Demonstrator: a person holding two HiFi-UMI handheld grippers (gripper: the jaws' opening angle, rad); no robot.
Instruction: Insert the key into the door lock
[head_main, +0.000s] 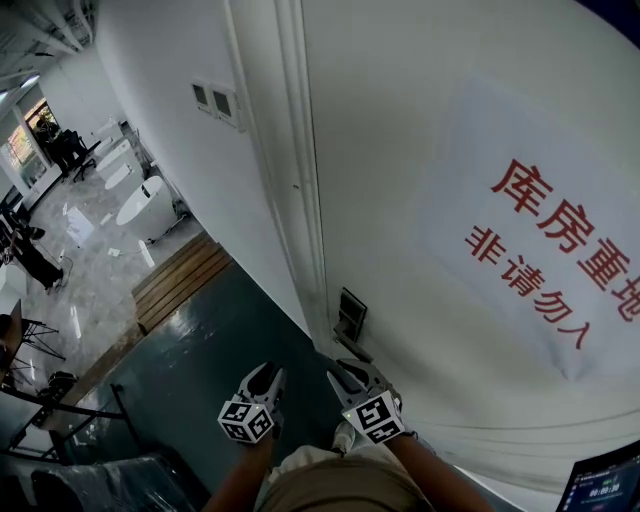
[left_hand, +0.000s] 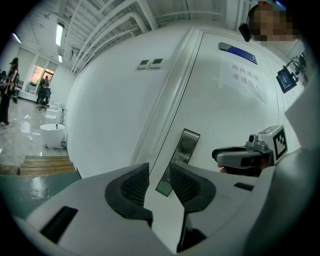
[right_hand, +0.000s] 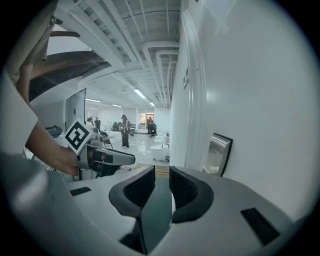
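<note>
The door lock (head_main: 349, 313) is a narrow metal plate set upright on the white door (head_main: 420, 150), close to the edge that meets the door frame (head_main: 300, 200); in the head view it lies just above and between the two sets of tongs, touched by neither. The right tongs (head_main: 352, 370) point up at it from just below, their tips near the plate; in the right gripper view the plate (right_hand: 219, 153) sits up and to the right of the pads (right_hand: 184, 187), which stand a narrow gap apart with only dark floor showing between them. The left tongs (head_main: 265, 372) hang beside the right, a little further from the door; their pads (left_hand: 134, 184) are likewise slightly apart, gripping nothing, and the plate (left_hand: 186, 146) shows just above the gap. Higher on the door is a white sheet with red characters (head_main: 540, 240); a pair of wall switches (head_main: 215, 100) sits left of the frame; below lie dark green floor (head_main: 200, 340) and a wooden step (head_main: 180, 280).
</note>
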